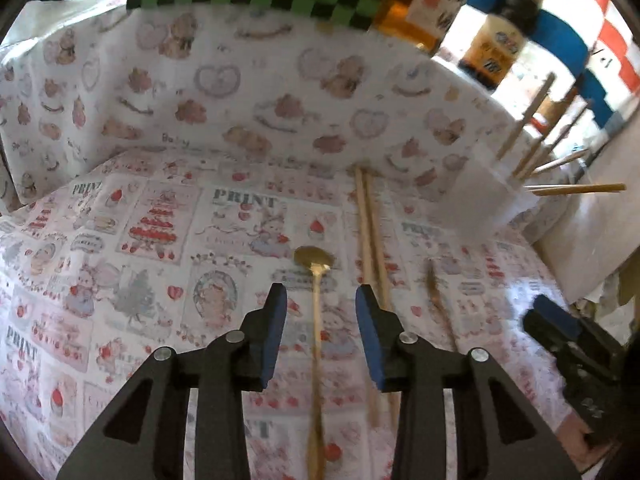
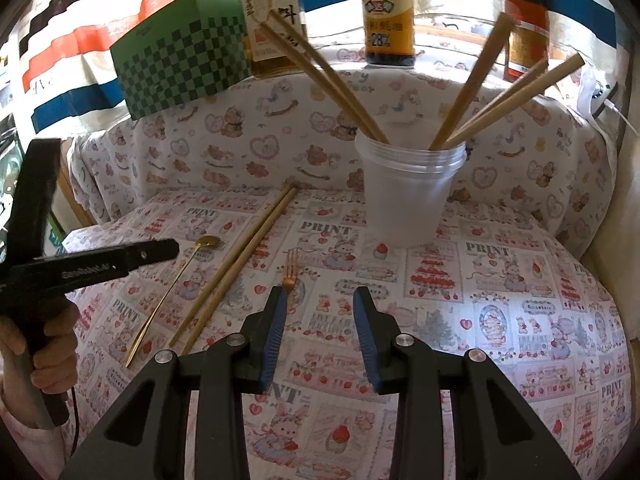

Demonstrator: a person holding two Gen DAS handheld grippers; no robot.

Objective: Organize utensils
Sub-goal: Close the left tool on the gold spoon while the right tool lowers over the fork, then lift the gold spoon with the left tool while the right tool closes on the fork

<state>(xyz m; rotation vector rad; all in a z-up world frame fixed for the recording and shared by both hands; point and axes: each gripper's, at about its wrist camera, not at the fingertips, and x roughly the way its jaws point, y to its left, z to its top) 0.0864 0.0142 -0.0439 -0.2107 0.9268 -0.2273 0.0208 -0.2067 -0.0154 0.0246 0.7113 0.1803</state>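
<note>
A gold spoon (image 1: 315, 261) lies on the patterned cloth, its handle running back between the fingers of my left gripper (image 1: 320, 294), which is open just above it without touching. A loose pair of wooden chopsticks (image 1: 372, 240) lies to its right, then a gold fork (image 1: 436, 300). In the right wrist view my right gripper (image 2: 320, 300) hangs open with nothing in it, and the fork (image 2: 290, 272) lies just ahead of its left finger. The chopsticks (image 2: 248, 256) and spoon (image 2: 172, 280) lie to the left. A clear plastic cup (image 2: 408, 192) holds several chopsticks.
A green checkered box (image 2: 180, 64) and sauce bottles (image 2: 386, 16) stand on a ledge behind the cloth-covered back wall. A person's hand (image 2: 48, 348) holds the left gripper's handle at the left. The table edge curves away at the right (image 2: 616, 300).
</note>
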